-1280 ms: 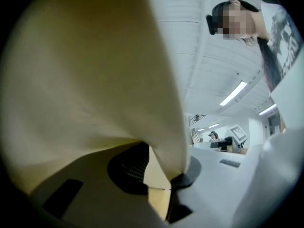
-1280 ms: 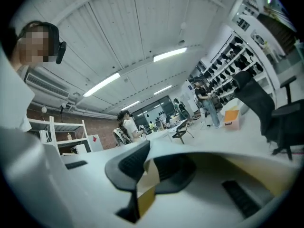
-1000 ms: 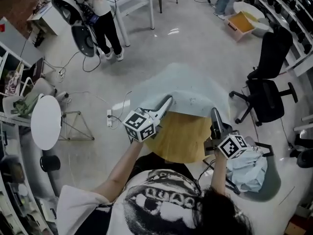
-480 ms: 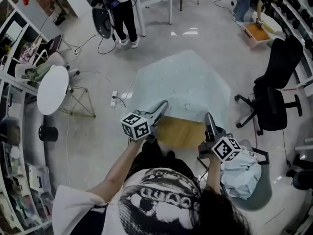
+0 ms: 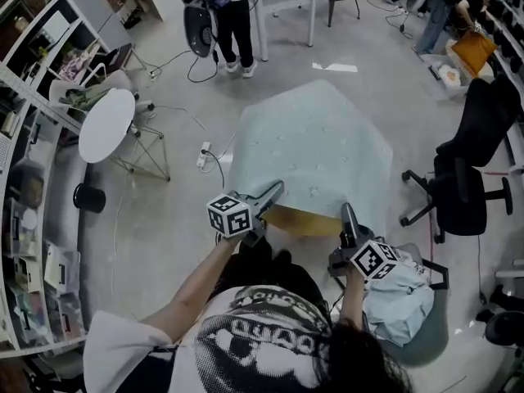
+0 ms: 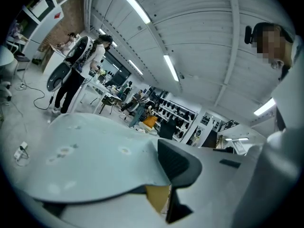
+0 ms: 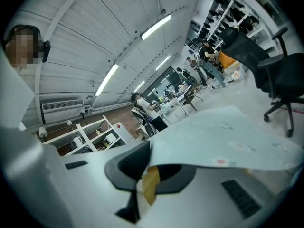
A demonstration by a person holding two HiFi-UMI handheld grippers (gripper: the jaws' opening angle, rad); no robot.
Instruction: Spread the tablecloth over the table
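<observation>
Far to my left stands a round white side table [image 5: 106, 125] beside the shelving, with a small dark stool [image 5: 88, 197] on the floor near it and a white power strip [image 5: 201, 155] lying closer to the work. My left gripper [image 5: 277, 190] reaches forward to the near left corner of the tablecloth [image 5: 311, 146], and in the left gripper view its jaws are pressed together on the cloth's near edge [image 6: 90, 160], the pale blue sheet running away flat from the left gripper [image 6: 164, 186]. The cloth lies spread over most of the table, hanging past the far and side edges, and only a strip of bare wooden tabletop [image 5: 304, 219] shows along the side nearest me, between my two grippers. My right gripper [image 5: 346, 212] holds the near right corner the same way: in the right gripper view the right gripper [image 7: 142, 177] has its jaws closed on the cloth's edge [image 7: 232, 137], with a sliver of the yellow wood [image 7: 151, 184] showing just below. Beside my right arm a crumpled heap of pale fabric [image 5: 401, 289] sits on a seat, and further right a black office chair [image 5: 463, 195] stands apart from the table.
</observation>
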